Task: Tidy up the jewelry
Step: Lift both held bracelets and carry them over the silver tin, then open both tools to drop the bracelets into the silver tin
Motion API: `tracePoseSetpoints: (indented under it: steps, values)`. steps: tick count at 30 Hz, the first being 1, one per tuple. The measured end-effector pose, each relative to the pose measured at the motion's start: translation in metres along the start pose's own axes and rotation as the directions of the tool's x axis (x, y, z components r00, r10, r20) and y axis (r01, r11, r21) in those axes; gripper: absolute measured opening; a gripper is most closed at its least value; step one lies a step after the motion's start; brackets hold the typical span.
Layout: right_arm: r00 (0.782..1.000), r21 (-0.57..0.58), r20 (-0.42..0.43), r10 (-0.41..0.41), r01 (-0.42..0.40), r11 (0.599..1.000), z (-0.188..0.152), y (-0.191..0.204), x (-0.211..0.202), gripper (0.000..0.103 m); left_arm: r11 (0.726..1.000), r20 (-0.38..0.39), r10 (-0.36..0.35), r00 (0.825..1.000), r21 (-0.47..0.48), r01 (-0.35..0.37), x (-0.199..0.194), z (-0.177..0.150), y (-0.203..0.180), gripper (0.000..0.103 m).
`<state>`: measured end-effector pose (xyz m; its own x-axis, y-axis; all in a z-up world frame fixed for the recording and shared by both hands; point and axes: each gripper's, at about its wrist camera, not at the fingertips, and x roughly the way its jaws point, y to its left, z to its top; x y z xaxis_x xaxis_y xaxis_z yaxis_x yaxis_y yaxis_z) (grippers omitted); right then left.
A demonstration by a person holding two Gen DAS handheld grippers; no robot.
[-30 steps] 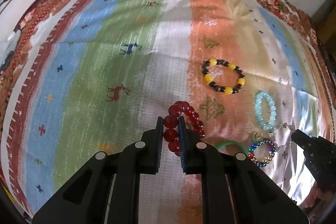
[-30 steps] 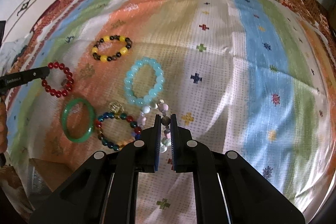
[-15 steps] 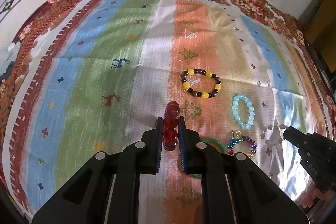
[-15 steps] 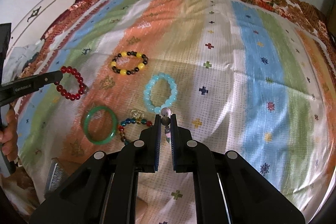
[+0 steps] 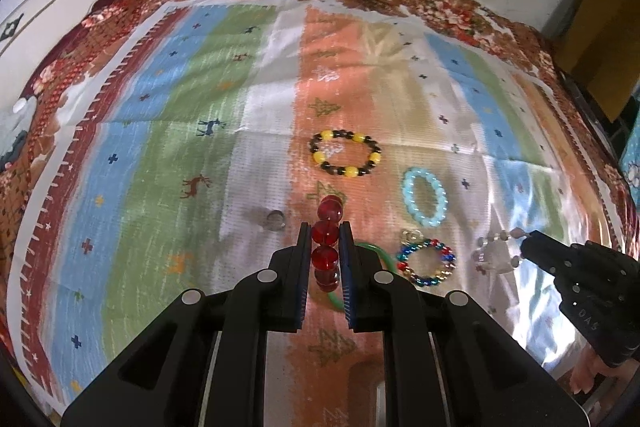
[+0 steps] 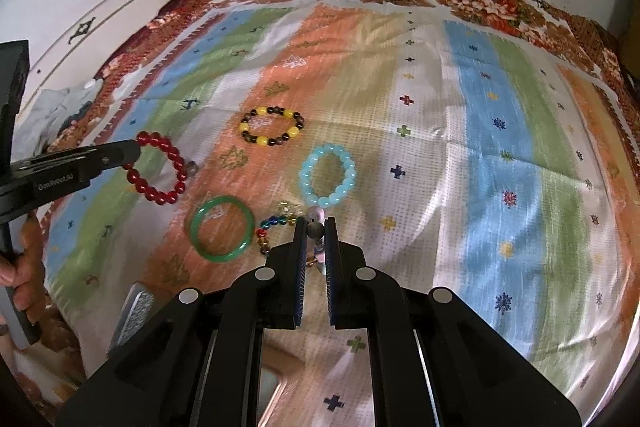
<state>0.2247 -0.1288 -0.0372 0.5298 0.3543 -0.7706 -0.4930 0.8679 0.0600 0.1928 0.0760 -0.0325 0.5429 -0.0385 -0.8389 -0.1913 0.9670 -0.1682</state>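
Note:
My left gripper (image 5: 325, 231) is shut on a red bead bracelet (image 5: 327, 231) and holds it above the striped cloth; it hangs as a ring in the right wrist view (image 6: 158, 167). My right gripper (image 6: 315, 227) is shut on a pale pink-and-grey bead bracelet (image 6: 316, 217), lifted off the cloth; it also shows in the left wrist view (image 5: 494, 255). On the cloth lie a yellow-and-black bead bracelet (image 6: 272, 126), a light blue bead bracelet (image 6: 328, 175), a green bangle (image 6: 222, 229) and a multicoloured bead bracelet (image 5: 427, 263).
A striped patterned cloth (image 6: 480, 131) covers the bed. A small dark bead-like thing (image 5: 275, 219) lies on the cloth left of my left gripper. A white cabinet (image 6: 120, 11) and the wall stand behind. A box edge (image 6: 134, 311) shows at the near left.
Both grippers have risen and pulled back from the cloth, each carrying its bracelet. The pale bracelet has left the cloth beside the multicoloured one.

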Motion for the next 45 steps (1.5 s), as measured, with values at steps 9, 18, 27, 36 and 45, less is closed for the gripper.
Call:
tracePoseSetpoints:
  steps: [9, 18, 27, 36, 45]
  values:
    - [0.998, 0.005, 0.046, 0.035, -0.035, 0.999, -0.01, 0.005, -0.025, 0.009, 0.999, 0.041, -0.022, 0.999, 0.043, 0.02, -0.024, -0.014, -0.015, 0.013]
    - [0.994, -0.028, 0.097, 0.049, -0.047, 0.999, -0.018, 0.015, -0.048, 0.009, 0.996, 0.084, -0.049, 0.995, 0.077, 0.042, -0.047, -0.03, -0.027, 0.013]
    - [0.988, -0.056, 0.127, 0.091, -0.084, 0.995, -0.027, 0.03, -0.067, 0.009, 0.992, 0.122, -0.102, 0.987, 0.09, 0.091, -0.069, -0.044, -0.036, 0.013]
    - [0.983, -0.053, 0.141, 0.114, -0.108, 0.993, -0.04, 0.037, -0.077, 0.009, 0.988, 0.127, -0.121, 0.984, 0.114, 0.107, -0.078, -0.06, -0.046, 0.013]
    - [0.982, -0.056, 0.132, 0.139, -0.133, 0.99, -0.057, 0.042, -0.084, 0.009, 0.984, 0.121, -0.139, 0.983, 0.129, 0.124, -0.084, -0.08, -0.051, 0.013]
